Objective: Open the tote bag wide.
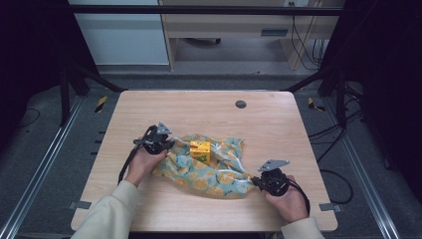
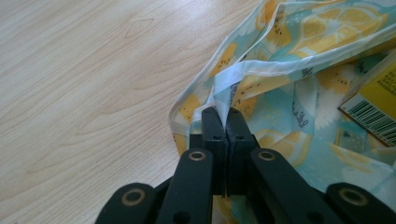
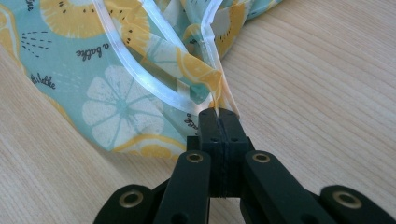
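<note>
- Two grippers hold one lemon-print bag (image 1: 209, 169) in the high view, which lies crumpled at the middle of the table (image 1: 149, 107). The left gripper (image 1: 166, 145) has its left edge, the right gripper (image 1: 255, 181) its near right corner, so the bag stretches on a slant between them. A yellow box (image 1: 200, 150) sits on or in the bag, nearer the left gripper; I cannot tell which.
- Left gripper view: the left gripper (image 2: 224, 112) has its jaws pressed together on the bag's hemmed rim (image 2: 252, 70). The bag (image 2: 303, 51) runs ahead and to the right of the tips, and the box (image 2: 378, 105), with its barcode, lies to the right.
- Right gripper view: the right gripper (image 3: 218, 112) is clamped on a gathered fold of the bag (image 3: 116, 107), where the clear handle strips (image 3: 140, 81) meet. The bag spreads ahead and left; bare wood lies right.
- Judging from this, drawing the grippers apart would open the bag along that slant.
</note>
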`<action>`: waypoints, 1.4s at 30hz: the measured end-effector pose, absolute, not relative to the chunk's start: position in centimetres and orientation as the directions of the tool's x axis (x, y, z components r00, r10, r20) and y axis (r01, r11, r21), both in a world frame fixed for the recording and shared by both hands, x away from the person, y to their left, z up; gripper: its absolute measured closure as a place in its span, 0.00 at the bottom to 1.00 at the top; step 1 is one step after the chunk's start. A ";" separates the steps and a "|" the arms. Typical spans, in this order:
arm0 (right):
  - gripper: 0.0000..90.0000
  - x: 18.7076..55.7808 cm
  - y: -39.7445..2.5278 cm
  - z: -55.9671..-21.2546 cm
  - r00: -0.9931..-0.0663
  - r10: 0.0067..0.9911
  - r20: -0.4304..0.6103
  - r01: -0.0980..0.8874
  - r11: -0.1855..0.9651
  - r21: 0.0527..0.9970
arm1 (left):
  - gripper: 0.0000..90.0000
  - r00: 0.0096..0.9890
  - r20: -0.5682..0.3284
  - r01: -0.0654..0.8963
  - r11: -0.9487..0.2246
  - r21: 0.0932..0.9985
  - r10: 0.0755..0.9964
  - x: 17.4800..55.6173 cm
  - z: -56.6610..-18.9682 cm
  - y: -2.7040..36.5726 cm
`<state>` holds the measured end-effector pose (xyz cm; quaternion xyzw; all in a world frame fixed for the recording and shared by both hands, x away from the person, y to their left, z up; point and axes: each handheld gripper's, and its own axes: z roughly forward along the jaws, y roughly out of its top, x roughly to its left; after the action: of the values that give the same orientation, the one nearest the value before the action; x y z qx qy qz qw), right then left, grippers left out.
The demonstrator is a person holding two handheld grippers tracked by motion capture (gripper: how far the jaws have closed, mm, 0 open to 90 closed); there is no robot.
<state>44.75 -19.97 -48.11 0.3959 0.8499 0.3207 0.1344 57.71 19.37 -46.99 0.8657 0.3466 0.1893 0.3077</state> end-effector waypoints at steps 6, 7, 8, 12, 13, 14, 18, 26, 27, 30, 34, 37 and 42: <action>1.00 44.8 -20.1 -48.1 -0.646 0.763 0.025 0.596 0.483 0.641 | 1.00 0.692 0.120 0.485 -0.581 0.654 0.712 57.8 -47.3 19.3; 1.00 44.8 -20.1 -48.1 -0.644 0.765 0.023 0.597 0.484 0.640 | 1.00 0.693 0.115 0.489 -0.581 0.650 0.712 57.9 -47.5 19.3; 1.00 44.8 -20.1 -48.1 -0.644 0.765 0.020 0.596 0.485 0.640 | 1.00 0.692 0.111 0.494 -0.580 0.648 0.713 57.9 -47.5 19.3; 1.00 44.8 -20.0 -48.0 -0.639 0.769 0.012 0.596 0.485 0.639 | 1.00 0.689 0.102 0.500 -0.572 0.650 0.718 58.0 -47.8 19.4; 1.00 44.8 -20.0 -48.0 -0.639 0.769 0.008 0.596 0.489 0.637 | 1.00 0.689 0.101 0.503 -0.573 0.647 0.718 58.0 -47.9 19.4; 1.00 44.8 -20.0 -48.0 -0.638 0.770 0.007 0.597 0.489 0.636 | 1.00 0.689 0.102 0.503 -0.574 0.646 0.718 58.0 -47.9 19.4; 1.00 44.8 -20.1 -48.1 -0.638 0.770 0.006 0.598 0.491 0.633 | 1.00 0.688 0.116 0.496 -0.582 0.645 0.716 57.9 -48.0 19.3; 0.78 44.6 -20.0 -47.9 -0.635 0.773 0.017 0.570 0.453 0.686 | 0.81 0.646 0.132 0.498 -0.545 0.675 0.752 57.4 -47.5 19.9; 0.64 44.6 -20.0 -47.4 -0.624 0.781 0.013 0.554 0.430 0.712 | 0.73 0.641 0.139 0.489 -0.541 0.684 0.755 57.2 -47.0 20.1; 0.49 44.4 -19.8 -46.4 -0.609 0.793 0.004 0.524 0.399 0.753 | 0.66 0.637 0.166 0.450 -0.537 0.713 0.753 56.5 -45.8 20.1; 0.33 44.3 -19.6 -44.8 -0.605 0.796 -0.002 0.481 0.367 0.796 | 0.52 0.628 0.185 0.415 -0.526 0.743 0.756 55.8 -43.9 20.2; 0.24 44.3 -19.5 -43.4 -0.595 0.804 0.000 0.458 0.338 0.822 | 0.45 0.629 0.179 0.400 -0.513 0.760 0.756 55.4 -42.4 20.4; 0.17 44.3 -19.7 -41.8 -0.570 0.822 0.000 0.450 0.312 0.837 | 0.37 0.640 0.174 0.383 -0.507 0.772 0.748 54.5 -40.5 20.7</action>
<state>44.35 -19.70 -41.77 0.4081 0.7792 0.4215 0.2205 54.51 20.67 -40.54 0.8305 0.3407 0.2529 0.3608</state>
